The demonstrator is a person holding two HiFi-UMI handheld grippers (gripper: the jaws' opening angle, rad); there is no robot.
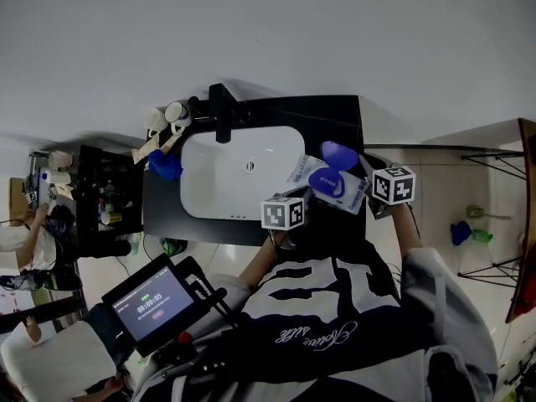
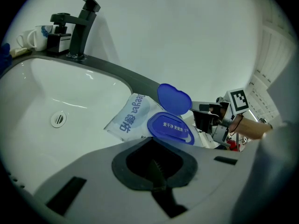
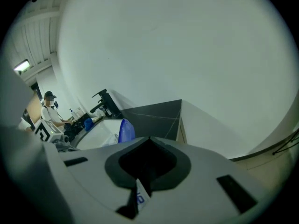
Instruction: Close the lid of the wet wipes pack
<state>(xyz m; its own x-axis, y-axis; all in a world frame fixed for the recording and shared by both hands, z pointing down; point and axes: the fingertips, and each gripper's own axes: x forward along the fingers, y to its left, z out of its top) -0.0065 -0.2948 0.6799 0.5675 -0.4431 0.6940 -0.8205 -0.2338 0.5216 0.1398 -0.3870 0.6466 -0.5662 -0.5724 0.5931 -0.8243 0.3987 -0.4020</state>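
Note:
The wet wipes pack (image 1: 303,171) (image 2: 131,117) is white with blue print and hangs over the sink's right rim. Its blue lid (image 1: 339,153) (image 2: 174,98) stands open above the blue lid base (image 1: 327,182) (image 2: 170,128). My right gripper (image 1: 368,193) (image 3: 140,190) is shut on the pack's right end, and a strip of white wrapper shows between its jaws. My left gripper (image 1: 303,198) (image 2: 156,171) sits at the pack's near edge, just below the lid base. Its jaws meet with nothing visible between them, and its body hides that edge.
A white sink basin (image 1: 209,187) (image 2: 32,97) sits in a black counter (image 1: 331,115). A black tap (image 1: 222,111) (image 2: 84,24) and cups (image 1: 166,115) stand behind it. A screen device (image 1: 155,304) is at lower left, a person (image 1: 25,233) at far left and a wire rack (image 1: 494,216) at right.

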